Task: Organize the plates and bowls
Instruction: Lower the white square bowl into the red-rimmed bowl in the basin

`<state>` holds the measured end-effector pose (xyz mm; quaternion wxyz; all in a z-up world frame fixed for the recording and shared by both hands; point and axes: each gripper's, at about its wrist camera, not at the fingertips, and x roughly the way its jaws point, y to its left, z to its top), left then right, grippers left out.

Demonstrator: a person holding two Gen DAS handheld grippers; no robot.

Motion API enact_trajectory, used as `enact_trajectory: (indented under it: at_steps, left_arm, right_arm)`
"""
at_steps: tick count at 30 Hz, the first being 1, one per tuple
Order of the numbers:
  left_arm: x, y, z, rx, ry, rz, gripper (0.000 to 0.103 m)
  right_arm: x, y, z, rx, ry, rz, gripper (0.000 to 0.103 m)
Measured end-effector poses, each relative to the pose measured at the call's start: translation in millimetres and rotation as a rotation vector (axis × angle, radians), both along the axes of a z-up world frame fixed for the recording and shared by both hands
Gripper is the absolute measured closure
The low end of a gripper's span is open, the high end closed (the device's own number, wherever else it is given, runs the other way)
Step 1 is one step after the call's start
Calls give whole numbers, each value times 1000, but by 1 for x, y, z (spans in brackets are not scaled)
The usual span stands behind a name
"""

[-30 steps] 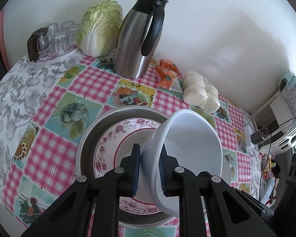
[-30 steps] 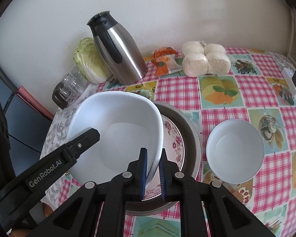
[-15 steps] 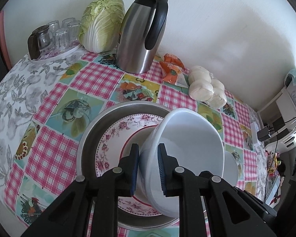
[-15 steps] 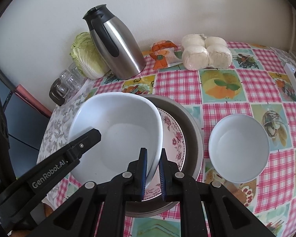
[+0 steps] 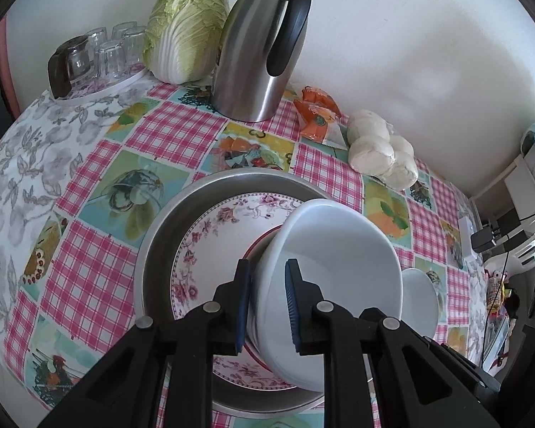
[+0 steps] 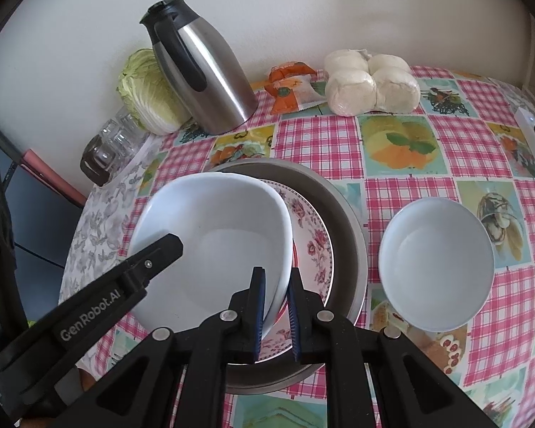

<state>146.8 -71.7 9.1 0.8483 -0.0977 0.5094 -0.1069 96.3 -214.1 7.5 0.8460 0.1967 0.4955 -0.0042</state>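
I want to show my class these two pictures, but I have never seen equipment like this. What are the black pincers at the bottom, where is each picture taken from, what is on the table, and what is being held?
The black pincers are hand-held grippers, one in each of a person's hands. Each carries a wide-angle camera looking along its two fingers, so one picture is from the left gripper and the other from the right gripper.

Both grippers pinch opposite edges of the same large white bowl, above a flowered plate that lies in a metal pan.

On the checked tablecloth there is also a smaller white bowl, standing apart beside the pan. Along the wall are a steel jug, a cabbage, a tray of glasses, an orange packet and wrapped pale buns.
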Motion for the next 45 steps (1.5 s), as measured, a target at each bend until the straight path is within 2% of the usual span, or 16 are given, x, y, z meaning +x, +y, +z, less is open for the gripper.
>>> enact_trajectory:
  at_steps: [7, 19, 45]
  left_arm:
    - [0, 0, 0, -2, 1, 0, 84]
    - [-5, 9, 18, -23, -57, 16, 82]
    - [-2, 12, 14, -32, -35, 22, 82]
  right_arm:
    - [0, -2, 0, 6, 1, -5, 88]
    - [-1, -3, 3, 23, -3, -4, 88]
    - [-6, -9, 17, 56, -50, -12, 88]
